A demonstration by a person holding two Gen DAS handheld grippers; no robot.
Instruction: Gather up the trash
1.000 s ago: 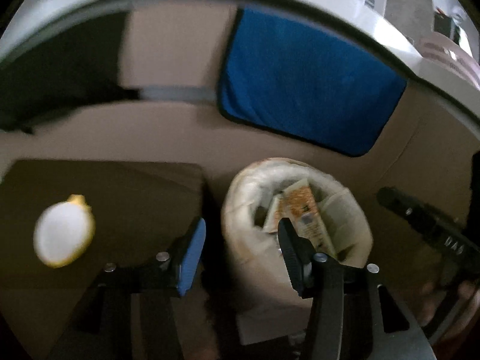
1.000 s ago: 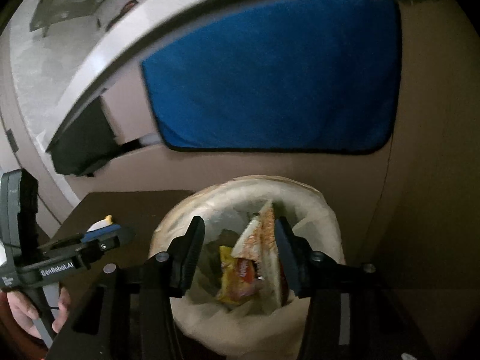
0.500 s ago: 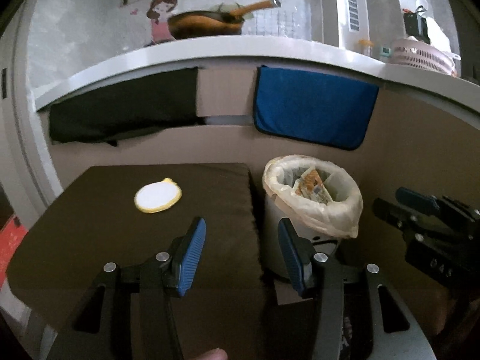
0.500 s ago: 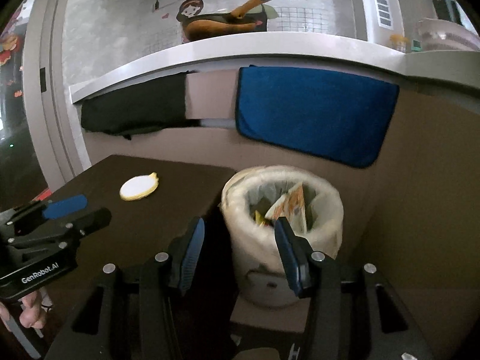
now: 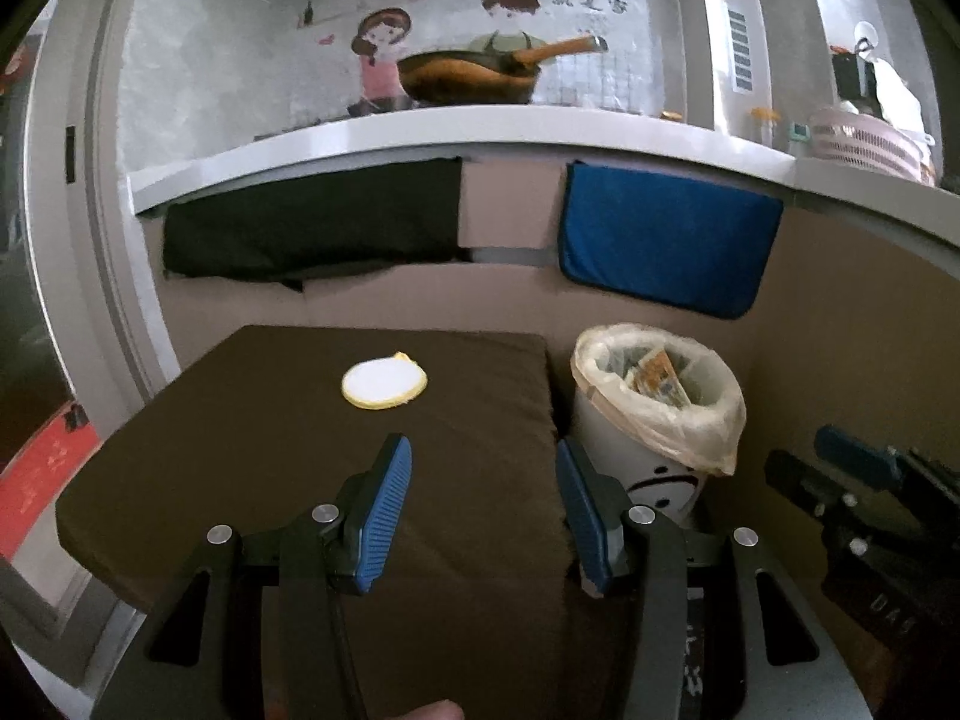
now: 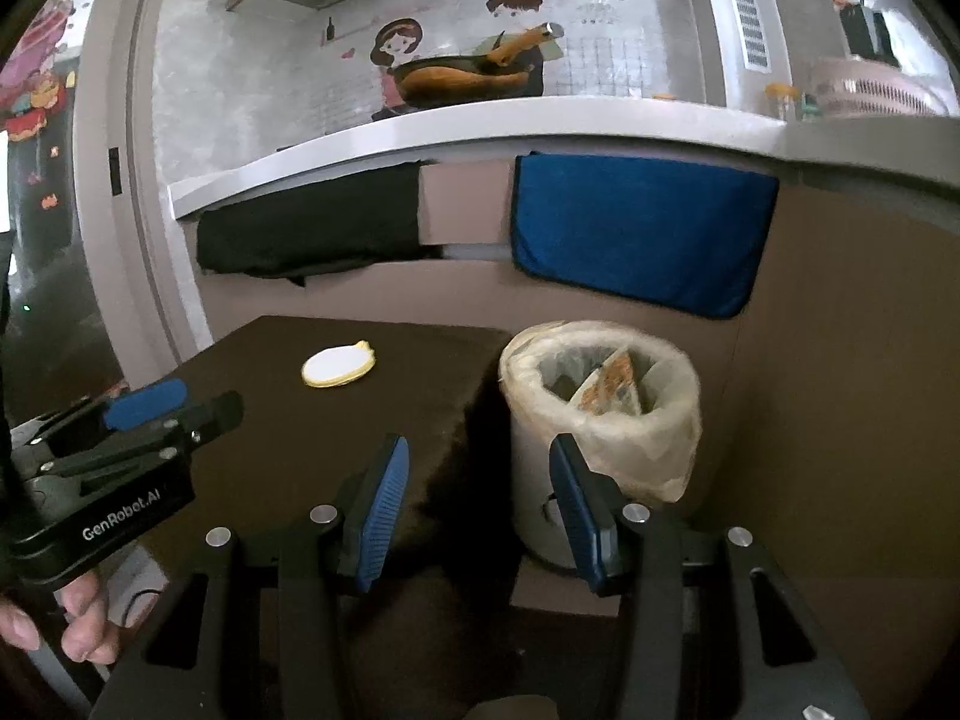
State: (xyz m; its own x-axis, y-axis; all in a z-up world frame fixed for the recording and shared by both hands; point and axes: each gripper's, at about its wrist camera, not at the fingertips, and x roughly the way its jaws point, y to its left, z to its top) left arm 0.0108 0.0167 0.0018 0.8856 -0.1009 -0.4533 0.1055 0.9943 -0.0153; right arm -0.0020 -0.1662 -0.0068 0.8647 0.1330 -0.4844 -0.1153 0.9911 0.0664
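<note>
Hovering above the near edge of the dark brown table [image 5: 240, 450], the left gripper [image 5: 483, 492] is seen with its blue pads spread wide and nothing held between them. The right gripper [image 6: 480, 492] is likewise held wide open and empty, poised over the gap between the table's right edge and the lined trash bin [image 6: 600, 420]. The bin is stood just beside that edge, against the tan wall, with an orange wrapper [image 6: 612, 387] seen inside it. A round white and yellow pad [image 5: 384, 383] is left lying toward the far side of the table, well apart from both grippers. Bare tabletop is shown between it and the pads. A blue cloth [image 5: 666, 243] and a black cloth [image 5: 312, 228] are hung below the white ledge [image 5: 480, 132].
</note>
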